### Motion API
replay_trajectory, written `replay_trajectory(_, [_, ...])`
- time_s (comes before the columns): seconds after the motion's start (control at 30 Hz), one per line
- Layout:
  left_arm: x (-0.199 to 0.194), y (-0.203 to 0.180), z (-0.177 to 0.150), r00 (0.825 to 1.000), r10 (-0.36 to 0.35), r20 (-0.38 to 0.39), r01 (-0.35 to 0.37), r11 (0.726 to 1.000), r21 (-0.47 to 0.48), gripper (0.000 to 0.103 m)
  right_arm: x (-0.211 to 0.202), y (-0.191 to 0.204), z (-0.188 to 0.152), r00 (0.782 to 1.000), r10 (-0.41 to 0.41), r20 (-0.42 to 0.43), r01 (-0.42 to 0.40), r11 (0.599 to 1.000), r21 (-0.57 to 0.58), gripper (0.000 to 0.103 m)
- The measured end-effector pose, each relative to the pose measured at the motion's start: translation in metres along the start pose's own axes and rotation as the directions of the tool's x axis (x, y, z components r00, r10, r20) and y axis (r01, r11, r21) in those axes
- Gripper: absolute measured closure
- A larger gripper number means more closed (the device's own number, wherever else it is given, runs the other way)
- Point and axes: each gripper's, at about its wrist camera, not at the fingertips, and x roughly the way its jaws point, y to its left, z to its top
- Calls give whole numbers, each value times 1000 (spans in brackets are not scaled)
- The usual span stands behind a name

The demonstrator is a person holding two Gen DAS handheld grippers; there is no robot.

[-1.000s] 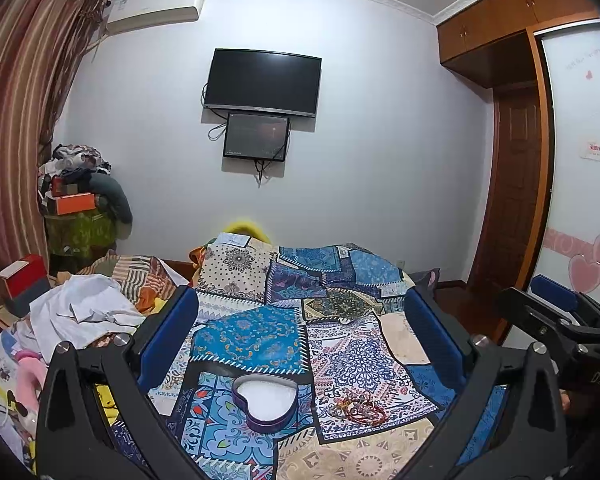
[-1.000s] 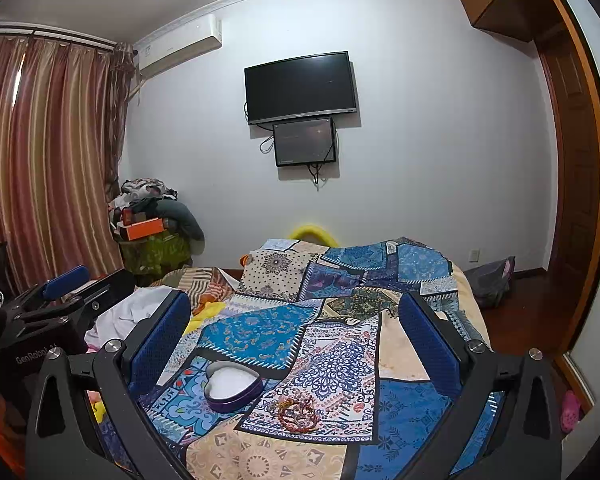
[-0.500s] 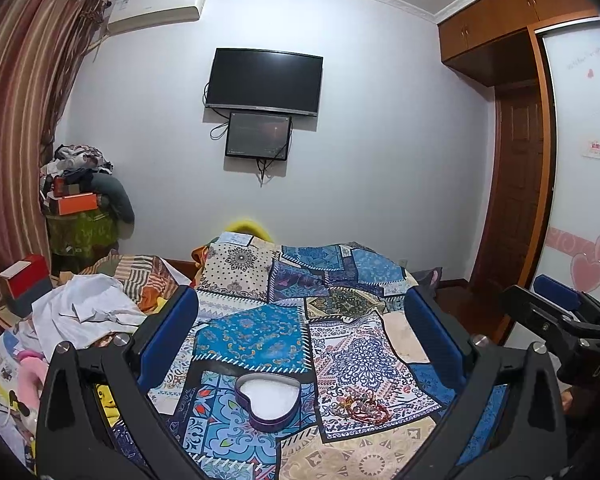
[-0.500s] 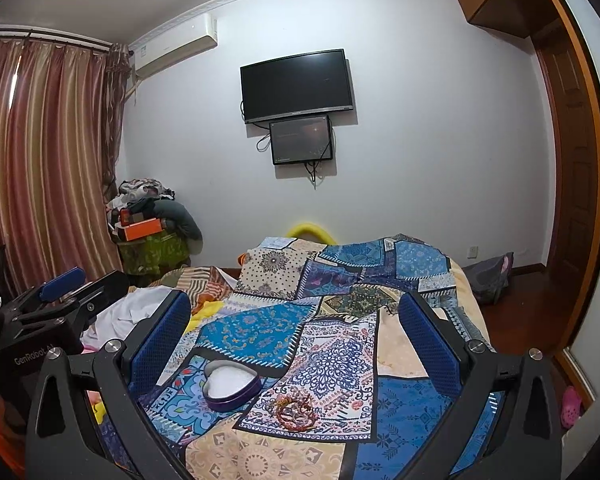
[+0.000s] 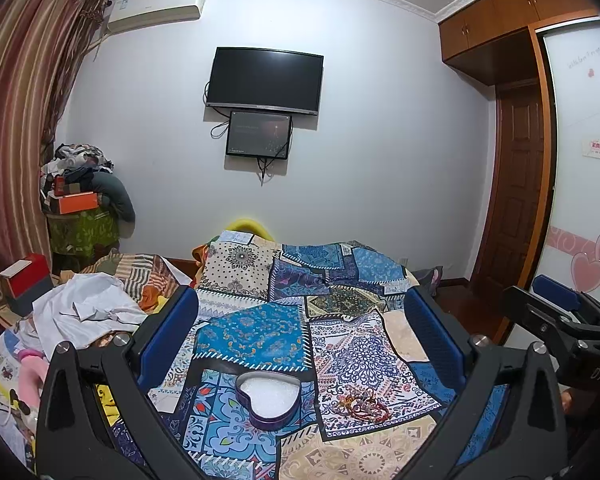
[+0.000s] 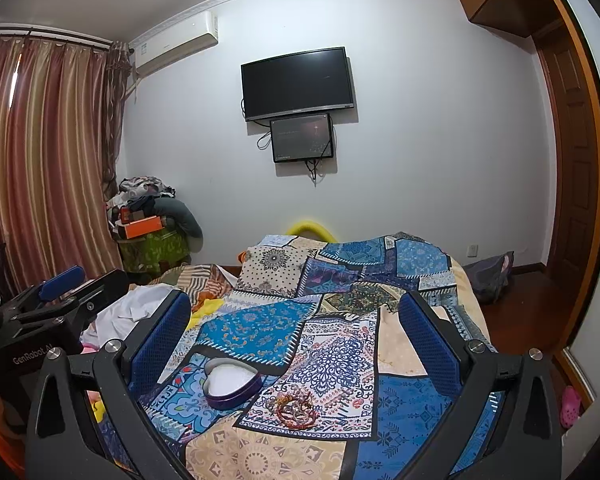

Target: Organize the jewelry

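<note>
Little has changed over the last second: both views have crept slightly nearer the bed, so the task is still at the approach. The left tongs (image 5: 300, 328) and right tongs (image 6: 294, 330) both gape wide and hold nothing. The heart tin (image 5: 269, 399), lid off and white-lined, lies between the left tongs' fingers, low and ahead. The bead tangle (image 5: 363, 403) sits just right of it on the quilt (image 5: 256, 332), apart from the tin. The right view shows the left tongs off to its left; the left view shows the right tongs at its right edge.
</note>
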Motion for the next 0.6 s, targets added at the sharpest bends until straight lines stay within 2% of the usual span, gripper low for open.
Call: replay_trajectory(0.6, [0, 0, -1, 1000, 0, -1, 0, 1000, 2, 0, 1, 0, 0, 1000, -2, -4, 2, 1000, 1, 0])
